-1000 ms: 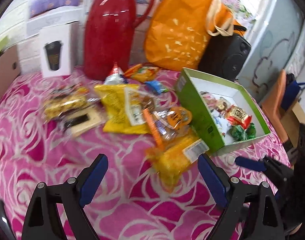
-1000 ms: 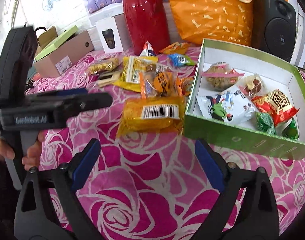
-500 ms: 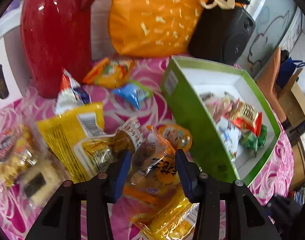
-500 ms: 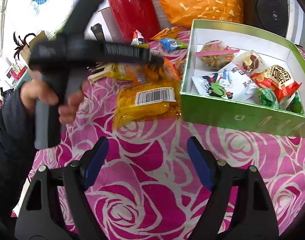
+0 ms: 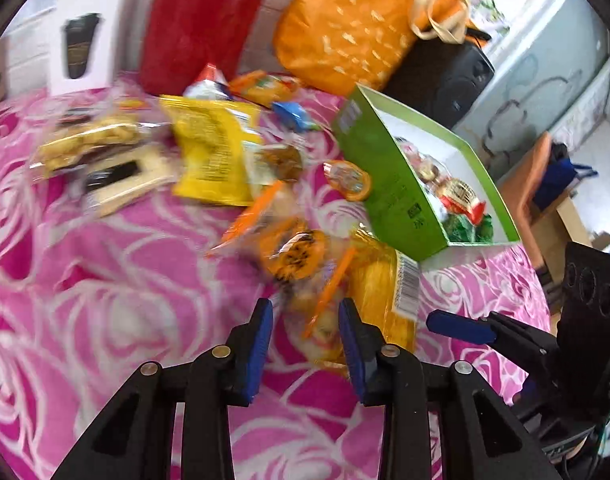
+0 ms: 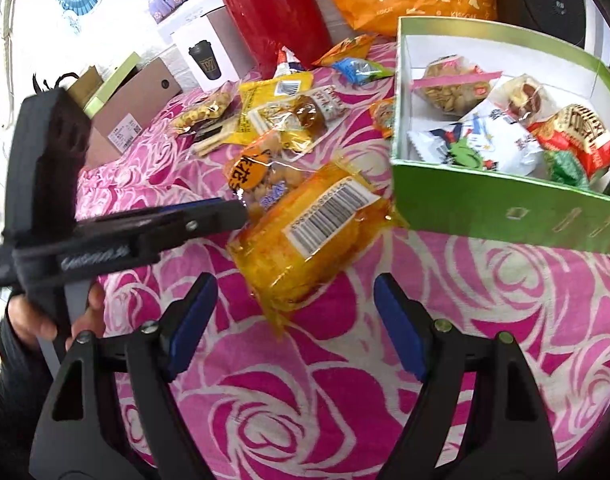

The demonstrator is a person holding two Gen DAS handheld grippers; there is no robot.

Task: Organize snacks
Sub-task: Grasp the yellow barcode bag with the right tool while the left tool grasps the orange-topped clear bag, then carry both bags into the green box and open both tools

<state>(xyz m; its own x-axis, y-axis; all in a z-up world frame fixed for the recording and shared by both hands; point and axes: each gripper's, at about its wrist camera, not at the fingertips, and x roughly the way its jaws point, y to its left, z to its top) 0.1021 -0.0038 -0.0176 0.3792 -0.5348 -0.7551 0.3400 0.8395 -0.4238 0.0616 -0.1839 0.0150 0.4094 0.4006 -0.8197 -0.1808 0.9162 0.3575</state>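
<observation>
A clear snack packet with an orange label (image 5: 295, 256) (image 6: 261, 176) lies partly on a yellow barcoded packet (image 5: 381, 288) (image 6: 317, 232). My left gripper (image 5: 305, 308) (image 6: 225, 210) is shut on the clear packet's near end; the left wrist view is motion-blurred. My right gripper (image 6: 296, 284) (image 5: 461, 326) is open low over the pink rose tablecloth, nothing between its fingers, with the yellow packet just ahead. The green box (image 5: 389, 188) (image 6: 485, 204) to the right holds several wrapped snacks.
More loose snacks lie behind, among them a yellow bag (image 5: 213, 156) and a small blue packet (image 6: 359, 68). A red thermos (image 5: 201, 28), orange bag (image 5: 345, 28), black speaker (image 5: 441, 76), white cup box (image 5: 81, 48) and cardboard box (image 6: 133, 108) line the back.
My left gripper reached into the pile, shut on the orange-labelled packet, and has drawn back toward the table's near side with it. The right gripper stayed open and barely shifted.
</observation>
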